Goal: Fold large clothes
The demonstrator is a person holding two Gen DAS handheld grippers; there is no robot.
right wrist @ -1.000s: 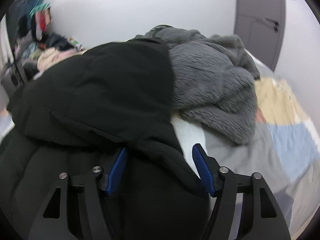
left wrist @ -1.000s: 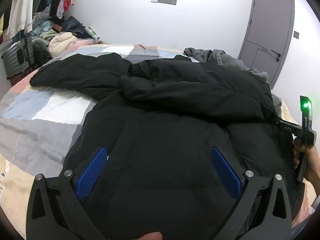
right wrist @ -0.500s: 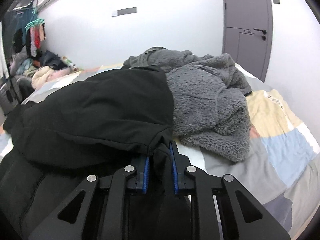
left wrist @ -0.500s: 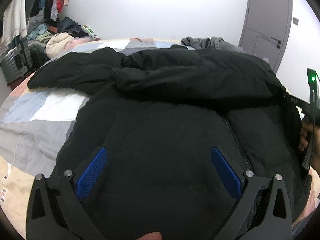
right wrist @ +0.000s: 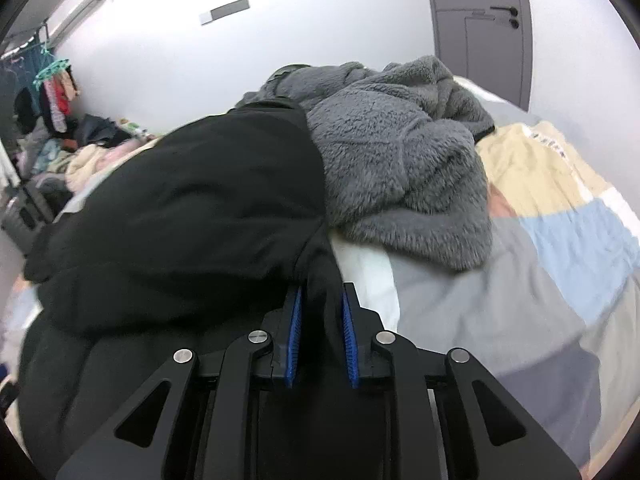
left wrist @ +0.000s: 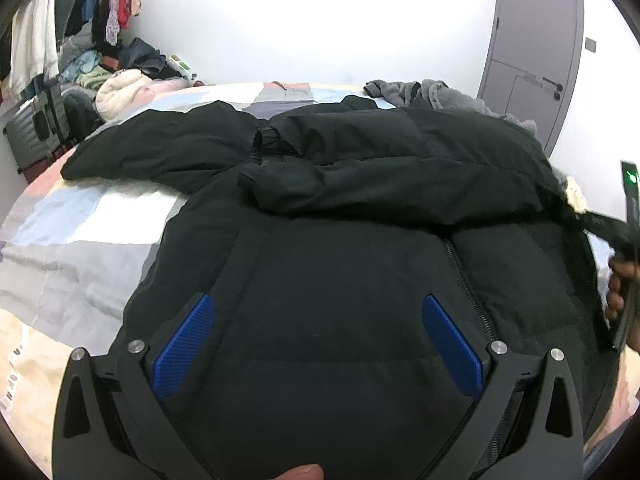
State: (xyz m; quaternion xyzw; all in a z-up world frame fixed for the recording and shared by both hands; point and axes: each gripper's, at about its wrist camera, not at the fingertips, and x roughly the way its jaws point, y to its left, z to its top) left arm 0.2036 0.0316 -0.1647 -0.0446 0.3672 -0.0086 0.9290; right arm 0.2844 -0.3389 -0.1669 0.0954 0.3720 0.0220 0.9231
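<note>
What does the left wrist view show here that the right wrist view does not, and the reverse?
Left wrist only: the left gripper, open over the black jacket; the jacket's front zipper; its sleeves folded across the chest; a suitcase at the far left.

Right wrist only: the right gripper with a fold of jacket fabric between its pads, jaws easing slightly open; the grey fleece garment seen close up.

Both: the jacket, the patchwork bedspread, the grey door, the clothes pile by the wall.
</note>
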